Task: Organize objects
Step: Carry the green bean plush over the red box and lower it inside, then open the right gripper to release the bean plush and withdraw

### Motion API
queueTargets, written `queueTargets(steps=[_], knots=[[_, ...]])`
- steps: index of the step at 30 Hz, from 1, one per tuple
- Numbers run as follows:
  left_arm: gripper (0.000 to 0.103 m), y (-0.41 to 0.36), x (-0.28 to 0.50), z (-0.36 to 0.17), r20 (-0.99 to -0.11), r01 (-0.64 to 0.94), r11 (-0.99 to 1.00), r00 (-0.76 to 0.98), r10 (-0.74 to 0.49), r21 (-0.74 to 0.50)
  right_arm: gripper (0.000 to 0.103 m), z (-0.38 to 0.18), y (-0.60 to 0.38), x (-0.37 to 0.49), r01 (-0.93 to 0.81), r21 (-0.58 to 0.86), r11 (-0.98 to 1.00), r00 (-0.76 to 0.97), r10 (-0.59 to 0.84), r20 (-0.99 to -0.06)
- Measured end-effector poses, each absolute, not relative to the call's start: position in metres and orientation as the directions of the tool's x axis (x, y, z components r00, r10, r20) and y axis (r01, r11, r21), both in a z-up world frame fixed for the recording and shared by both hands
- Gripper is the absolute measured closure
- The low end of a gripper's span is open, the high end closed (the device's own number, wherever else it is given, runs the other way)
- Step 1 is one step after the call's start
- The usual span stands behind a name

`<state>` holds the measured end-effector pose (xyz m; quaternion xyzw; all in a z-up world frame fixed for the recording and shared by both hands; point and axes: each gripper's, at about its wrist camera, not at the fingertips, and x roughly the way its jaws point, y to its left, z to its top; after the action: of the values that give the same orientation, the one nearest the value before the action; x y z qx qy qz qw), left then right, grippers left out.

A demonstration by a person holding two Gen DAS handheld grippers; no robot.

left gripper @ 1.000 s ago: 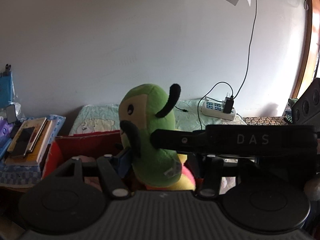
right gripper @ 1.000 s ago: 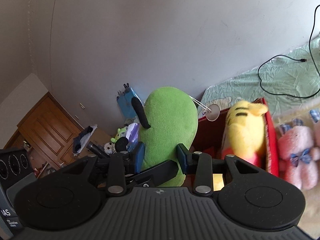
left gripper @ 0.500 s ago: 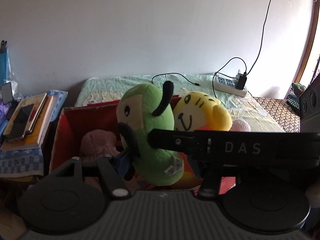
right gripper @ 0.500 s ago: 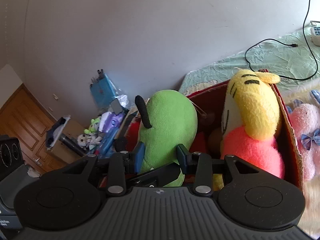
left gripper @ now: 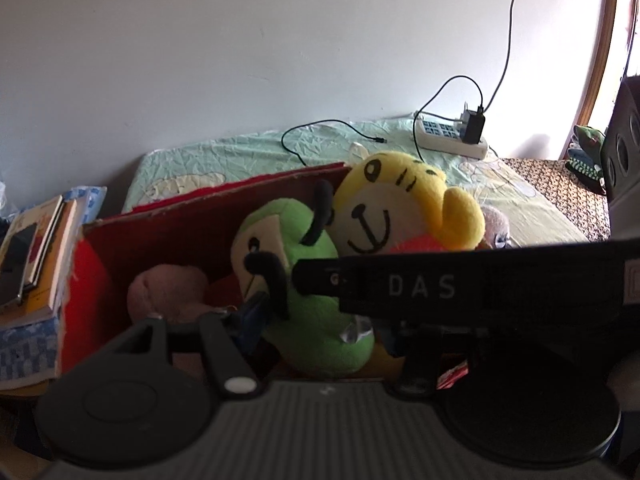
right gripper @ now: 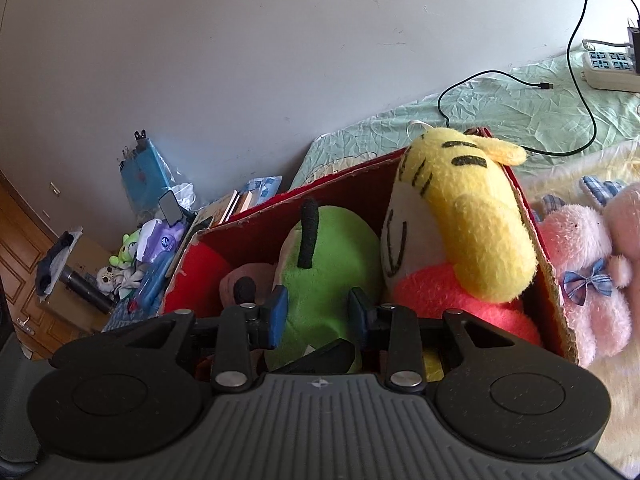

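Green plush toy (right gripper: pixel 328 256) stands upright in the red box (right gripper: pixel 280 208), long axis running 12 to 6 o'clock, pinched at its base by the right gripper (right gripper: pixel 318 314). Left gripper (left gripper: pixel 320 316) flanks it too; its grip cannot be judged. Yellow plush (right gripper: pixel 460 216) leans at 2 o'clock.

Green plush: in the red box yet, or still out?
In. The green plush sits below the red box rim beside the yellow plush, with the right gripper shut on it.
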<state>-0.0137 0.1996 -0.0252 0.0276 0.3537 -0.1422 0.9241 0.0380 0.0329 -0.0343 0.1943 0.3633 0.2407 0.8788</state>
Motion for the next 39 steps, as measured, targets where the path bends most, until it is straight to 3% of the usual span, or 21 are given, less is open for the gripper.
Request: queueTargets(steps=[8,12,22,25,27,39], knots=[[0.044,0.202,-0.01,-0.033,-0.67,0.303,0.95,0.691,-0.271,-0.072,0.07,-0.032,0.012,0.04,-0.232,0.572,0.787,0.628,0.57,-0.529],[0.035,0.195,-0.009,-0.035,-0.671,0.314,0.945,0.683,-0.288,-0.086,0.07,-0.033,-0.002,0.041,-0.196,0.615,0.764,0.627,0.579,-0.52],[0.026,0.188,-0.016,-0.037,-0.675,0.313,0.949,0.69,-0.262,-0.049,0.074,-0.035,0.0,0.039,-0.194,0.616,0.763,0.628,0.58,-0.52],[0.014,0.194,-0.024,-0.031,-0.654,0.314,0.948,0.706,-0.273,-0.057,0.074,-0.035,0.001,0.038,-0.199,0.606,0.77,0.631,0.574,-0.522],[0.012,0.196,-0.027,-0.027,-0.646,0.311,0.948,0.712,-0.276,-0.062,0.074,-0.035,0.002,0.038,-0.204,0.597,0.776,0.632,0.57,-0.525],[0.008,0.207,-0.032,-0.025,-0.642,0.325,0.935,0.689,-0.336,-0.141,0.073,-0.02,0.005,0.047,-0.345,0.647,0.68,0.56,0.703,-0.439]])
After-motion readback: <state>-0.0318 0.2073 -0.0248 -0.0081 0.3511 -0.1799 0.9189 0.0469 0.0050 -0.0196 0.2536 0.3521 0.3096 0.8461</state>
